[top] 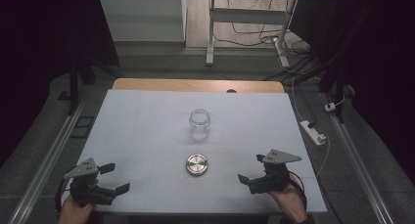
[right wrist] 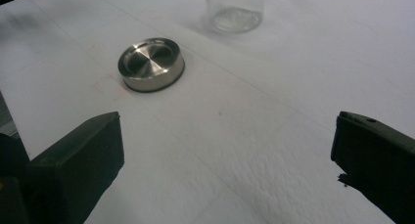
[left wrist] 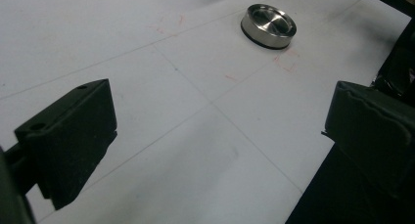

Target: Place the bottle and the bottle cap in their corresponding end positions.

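A clear glass jar (top: 199, 124) stands upright and uncapped at the middle of the white table (top: 147, 131). In front of it lies a round metal lid (top: 196, 165), flat on the table; the lid (left wrist: 268, 25) also shows in the left gripper view and the lid (right wrist: 151, 63) in the right gripper view, with the jar's base (right wrist: 235, 9) behind it. My left gripper (top: 115, 178) rests at the front left corner, open and empty. At the front right, my right gripper (top: 251, 168) is open too, nothing between its jaws. Both point toward the lid from some distance.
The table's wooden far edge (top: 195, 84) has a small notch. A white power strip (top: 313, 132) and cables lie on the floor to the right. A desk frame (top: 244, 23) stands beyond the table. Metal rails (top: 44, 170) run along both sides.
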A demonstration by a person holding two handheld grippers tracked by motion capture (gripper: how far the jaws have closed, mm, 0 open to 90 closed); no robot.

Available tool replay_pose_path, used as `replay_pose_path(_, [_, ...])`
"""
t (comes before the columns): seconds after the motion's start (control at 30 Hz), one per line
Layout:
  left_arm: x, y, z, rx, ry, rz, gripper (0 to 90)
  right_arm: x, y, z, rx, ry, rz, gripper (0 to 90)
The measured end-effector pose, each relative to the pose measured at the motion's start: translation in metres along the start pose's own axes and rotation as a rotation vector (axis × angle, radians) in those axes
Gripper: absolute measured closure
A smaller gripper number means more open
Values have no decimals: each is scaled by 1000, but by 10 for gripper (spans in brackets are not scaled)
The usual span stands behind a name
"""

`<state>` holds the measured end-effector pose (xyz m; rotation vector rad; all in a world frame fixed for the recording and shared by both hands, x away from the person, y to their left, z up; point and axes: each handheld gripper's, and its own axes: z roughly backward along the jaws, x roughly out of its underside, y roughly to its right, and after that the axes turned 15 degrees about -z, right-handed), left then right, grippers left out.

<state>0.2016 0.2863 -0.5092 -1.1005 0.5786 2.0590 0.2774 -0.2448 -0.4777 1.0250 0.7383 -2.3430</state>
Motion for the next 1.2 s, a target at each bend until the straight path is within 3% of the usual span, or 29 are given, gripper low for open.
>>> replay_pose_path(0.3, [10,0,8,-35,-16,17,0,17,11,20,72,5,-26,0])
replay_pose_path(0.67, [18,2,8,-63,-71,20,0,36,18,36,157,-8,-64,0])
replay_pose_path(0.93, [22,6,10,-95,-118,19,0,48,18,39,187,-49,-84,0])
replay_pose_path(1.2, [23,3,10,-101,-133,62,0,50,17,42,206,-51,-102,0])
